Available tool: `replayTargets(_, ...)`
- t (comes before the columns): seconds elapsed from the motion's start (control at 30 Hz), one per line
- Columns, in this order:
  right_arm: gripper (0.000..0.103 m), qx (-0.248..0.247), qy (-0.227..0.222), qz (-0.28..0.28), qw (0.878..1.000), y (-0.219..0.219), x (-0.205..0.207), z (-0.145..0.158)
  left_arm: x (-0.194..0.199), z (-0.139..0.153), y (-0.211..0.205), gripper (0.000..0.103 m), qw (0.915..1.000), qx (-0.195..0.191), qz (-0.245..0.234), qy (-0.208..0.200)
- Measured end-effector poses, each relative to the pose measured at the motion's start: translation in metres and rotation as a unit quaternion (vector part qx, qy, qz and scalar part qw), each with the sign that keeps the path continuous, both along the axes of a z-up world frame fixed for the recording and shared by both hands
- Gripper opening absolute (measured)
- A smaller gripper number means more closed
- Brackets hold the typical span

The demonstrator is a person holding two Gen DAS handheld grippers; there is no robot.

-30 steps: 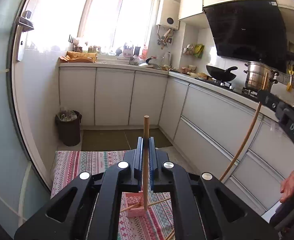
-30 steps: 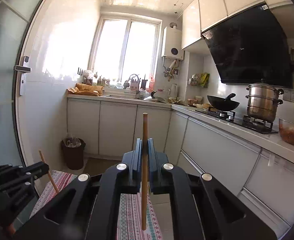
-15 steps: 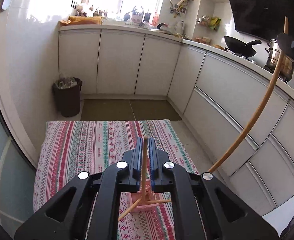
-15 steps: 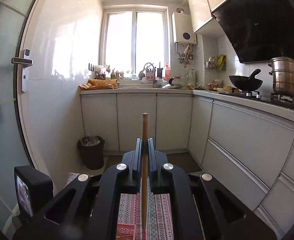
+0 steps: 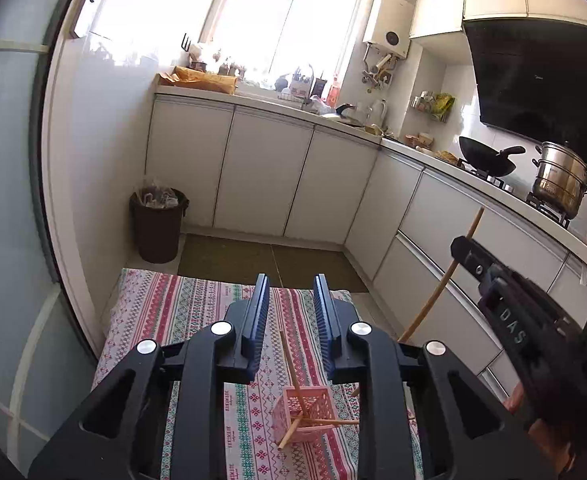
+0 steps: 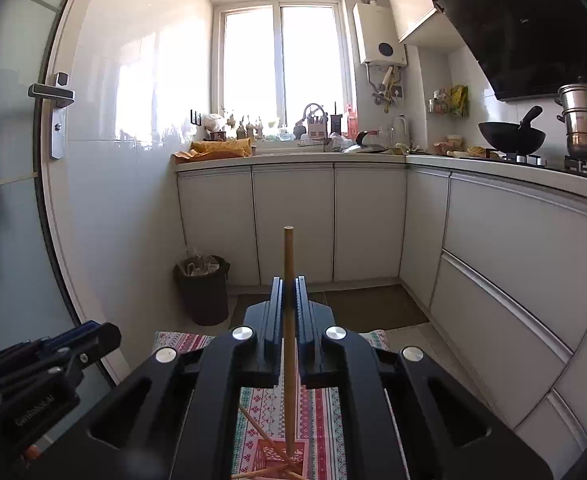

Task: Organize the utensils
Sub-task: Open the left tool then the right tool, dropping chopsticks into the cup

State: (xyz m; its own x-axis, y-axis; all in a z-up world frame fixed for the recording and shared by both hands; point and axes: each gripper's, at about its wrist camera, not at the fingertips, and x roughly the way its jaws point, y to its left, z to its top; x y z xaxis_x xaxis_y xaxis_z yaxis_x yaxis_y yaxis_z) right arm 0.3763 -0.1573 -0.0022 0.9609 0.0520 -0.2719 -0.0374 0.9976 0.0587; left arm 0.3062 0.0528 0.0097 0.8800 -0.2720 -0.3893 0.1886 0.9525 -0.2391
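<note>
A small pink mesh basket [image 5: 307,408] stands on the striped cloth [image 5: 197,312] with wooden chopsticks leaning in it; one chopstick [image 5: 291,364] sticks up out of it. My left gripper [image 5: 291,304] is open and empty above the basket. My right gripper [image 6: 289,300] is shut on a wooden chopstick [image 6: 289,264] held upright, its lower end over the basket [image 6: 277,460]. In the left wrist view the right gripper [image 5: 459,248] shows at the right with that chopstick [image 5: 439,288].
White kitchen cabinets [image 5: 265,172] line the back and right. A dark bin [image 5: 157,224] stands in the far left corner. A wok [image 5: 487,158] and a steel pot [image 5: 559,182] sit on the stove. A glass door [image 6: 9,200] is at the left.
My left gripper has opened and let its chopstick go into the basket, then tilted up. My right gripper has come down with its chopstick over the basket.
</note>
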Motion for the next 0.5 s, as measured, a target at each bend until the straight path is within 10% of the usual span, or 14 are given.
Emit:
replayTargets(0.33, 0.007, -0.003, 0.037, -0.005, 0.999, 0.02, 0.022, -0.055, -0.004, -0.01, 0.031, 0.025, 0.9994, -0.008, 0.03, 0.013)
replayTargets(0.43, 0.048, -0.012, 0.042, -0.011, 0.999, 0.024, 0.024, -0.061, -0.006, -0.009, 0.037, 0.025, 0.9992, -0.012, 0.037, 0.011)
replayTargets(0.5, 0.058, -0.012, 0.044, -0.014, 0.999, 0.024, 0.024, -0.059, -0.008, -0.006, 0.04, 0.025, 0.9991, -0.014, 0.04, 0.009)
